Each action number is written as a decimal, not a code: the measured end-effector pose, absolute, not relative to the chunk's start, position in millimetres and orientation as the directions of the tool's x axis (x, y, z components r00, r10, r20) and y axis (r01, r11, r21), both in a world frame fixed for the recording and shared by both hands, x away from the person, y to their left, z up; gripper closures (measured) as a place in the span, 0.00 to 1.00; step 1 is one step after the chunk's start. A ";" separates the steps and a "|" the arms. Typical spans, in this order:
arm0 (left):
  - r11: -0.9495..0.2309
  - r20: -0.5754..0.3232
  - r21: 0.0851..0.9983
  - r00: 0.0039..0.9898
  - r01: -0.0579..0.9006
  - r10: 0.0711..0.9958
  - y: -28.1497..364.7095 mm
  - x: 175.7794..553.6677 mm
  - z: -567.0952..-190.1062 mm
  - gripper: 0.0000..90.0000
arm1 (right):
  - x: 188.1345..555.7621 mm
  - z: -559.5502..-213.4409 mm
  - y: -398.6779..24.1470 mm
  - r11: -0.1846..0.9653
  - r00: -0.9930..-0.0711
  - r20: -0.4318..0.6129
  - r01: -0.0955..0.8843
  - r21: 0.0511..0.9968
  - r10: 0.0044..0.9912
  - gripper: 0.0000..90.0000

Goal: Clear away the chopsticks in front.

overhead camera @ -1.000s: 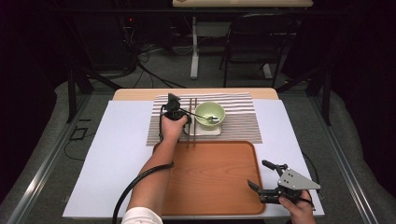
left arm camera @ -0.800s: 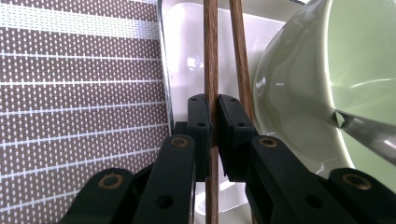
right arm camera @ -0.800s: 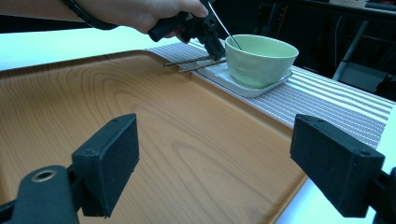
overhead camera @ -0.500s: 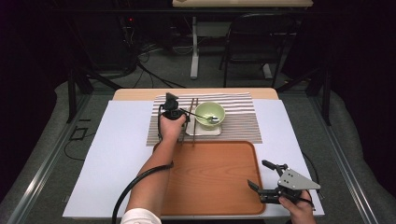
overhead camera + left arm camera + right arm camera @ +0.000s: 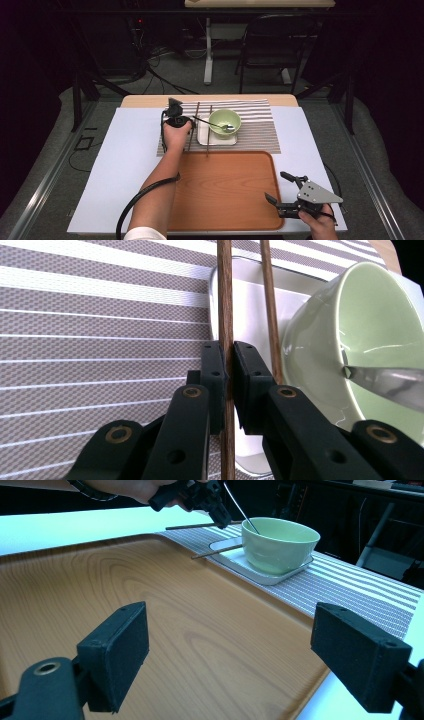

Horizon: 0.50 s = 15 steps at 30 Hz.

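Gripper (image 5: 229,385) pads tight on one brown chopstick (image 5: 225,300) — second chopstick (image 5: 270,310), green bowl (image 5: 370,335) alongside

Chopstick (image 5: 226,315): slender, dark brown wood. Lifted at one end and clamped between the pads of the left hand-held gripper (image 5: 227,377). Position: 9 o'clock of its twin chopstick (image 5: 269,310), nearly parallel.

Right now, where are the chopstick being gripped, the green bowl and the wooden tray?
chopstick (image 5: 226,300), left gripper view, its shaft above the jaws.
green bowl (image 5: 224,120), high view, inner wall.
wooden tray (image 5: 220,190), high view, bare floor.
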<state>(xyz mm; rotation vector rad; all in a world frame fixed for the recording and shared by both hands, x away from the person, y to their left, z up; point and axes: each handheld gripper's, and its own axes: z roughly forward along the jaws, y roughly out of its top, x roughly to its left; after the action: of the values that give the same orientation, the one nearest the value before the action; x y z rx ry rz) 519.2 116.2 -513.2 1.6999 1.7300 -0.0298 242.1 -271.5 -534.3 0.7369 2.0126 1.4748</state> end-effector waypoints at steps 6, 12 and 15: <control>0.152 -0.469 0.457 0.092 0.876 0.878 122.7 512.3 -511.7 0.93 | 241.2 -534.2 -271.6 0.251 -0.711 -0.096 0.117 0.961 0.697 0.17; 0.155 -0.461 0.465 0.089 0.872 0.883 125.1 500.2 -510.0 0.93 | 239.8 -534.5 -271.3 0.252 -0.720 -0.091 0.119 0.960 0.688 0.17; 0.165 -0.464 0.466 0.082 0.869 0.882 127.9 492.3 -509.1 0.93 | 238.6 -534.5 -270.8 0.252 -0.731 -0.090 0.115 0.961 0.677 0.17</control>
<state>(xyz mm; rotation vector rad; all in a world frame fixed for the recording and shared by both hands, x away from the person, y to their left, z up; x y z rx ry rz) 492.3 127.9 -509.1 1.6724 1.7537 0.0233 238.6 -270.8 -534.5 0.7183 2.0346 1.4982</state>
